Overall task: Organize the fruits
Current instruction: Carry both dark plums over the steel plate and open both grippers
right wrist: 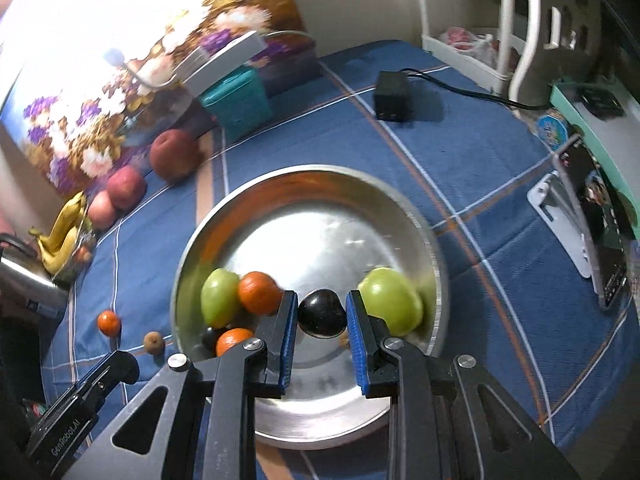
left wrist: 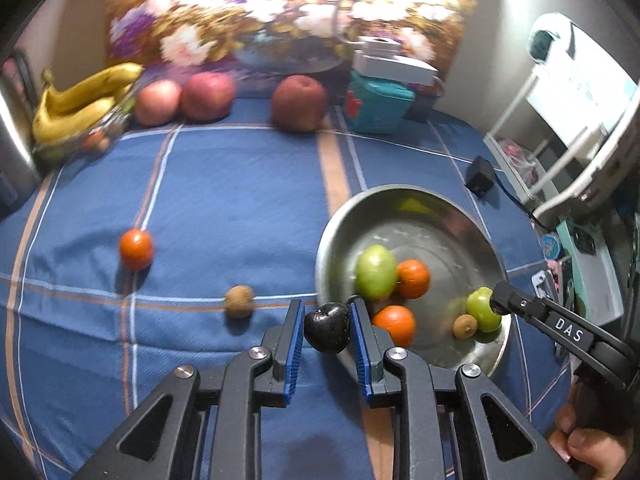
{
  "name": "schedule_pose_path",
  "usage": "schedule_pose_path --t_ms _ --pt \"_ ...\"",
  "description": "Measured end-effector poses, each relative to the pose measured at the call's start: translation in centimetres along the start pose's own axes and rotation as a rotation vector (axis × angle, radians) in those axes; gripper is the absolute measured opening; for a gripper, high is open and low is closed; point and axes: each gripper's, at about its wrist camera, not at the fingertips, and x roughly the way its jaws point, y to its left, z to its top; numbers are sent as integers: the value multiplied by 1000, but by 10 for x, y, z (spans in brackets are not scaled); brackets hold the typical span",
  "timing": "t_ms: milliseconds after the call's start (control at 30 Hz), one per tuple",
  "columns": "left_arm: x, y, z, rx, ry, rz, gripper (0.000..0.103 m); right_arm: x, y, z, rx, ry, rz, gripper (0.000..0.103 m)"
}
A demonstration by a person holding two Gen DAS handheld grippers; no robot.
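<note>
A metal bowl (left wrist: pixel 452 224) (right wrist: pixel 320 184) sits on the blue checked cloth. It holds two green fruits (left wrist: pixel 376 273) (right wrist: pixel 394 300), two oranges (left wrist: pixel 413 278) (right wrist: pixel 258 292) and a small brown fruit (left wrist: pixel 465 326). My left gripper (left wrist: pixel 326 326) is shut on a dark plum (left wrist: pixel 328 328) at the bowl's near-left rim. My right gripper (right wrist: pixel 322 314) is shut on another dark plum (right wrist: pixel 322 313) above the bowl's inside. In the left wrist view the right gripper's finger tip (left wrist: pixel 505 298) touches the right green fruit (left wrist: pixel 482 308).
An orange (left wrist: pixel 136 249) and a brown walnut-like fruit (left wrist: pixel 239 301) lie loose on the cloth. Three apples (left wrist: pixel 298 103) and bananas (left wrist: pixel 86 98) line the back. A teal box (left wrist: pixel 378 106), a black adapter (right wrist: pixel 392 96), a kettle (right wrist: pixel 24 276) and a phone stand (right wrist: pixel 592 232) surround the area.
</note>
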Motion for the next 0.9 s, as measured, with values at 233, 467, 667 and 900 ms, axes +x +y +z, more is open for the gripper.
schedule_pose_path --t_ms 233,467,667,900 --pt "13 -24 4 86 -26 1 25 1 -6 2 9 -10 17 26" --pt "29 -26 12 95 -52 12 25 11 0 2 -8 -12 59 26" --pt "39 -24 13 95 -56 26 25 24 5 -1 -22 9 62 26" --pt "47 -23 9 82 -29 20 25 38 6 -7 -25 62 42 26"
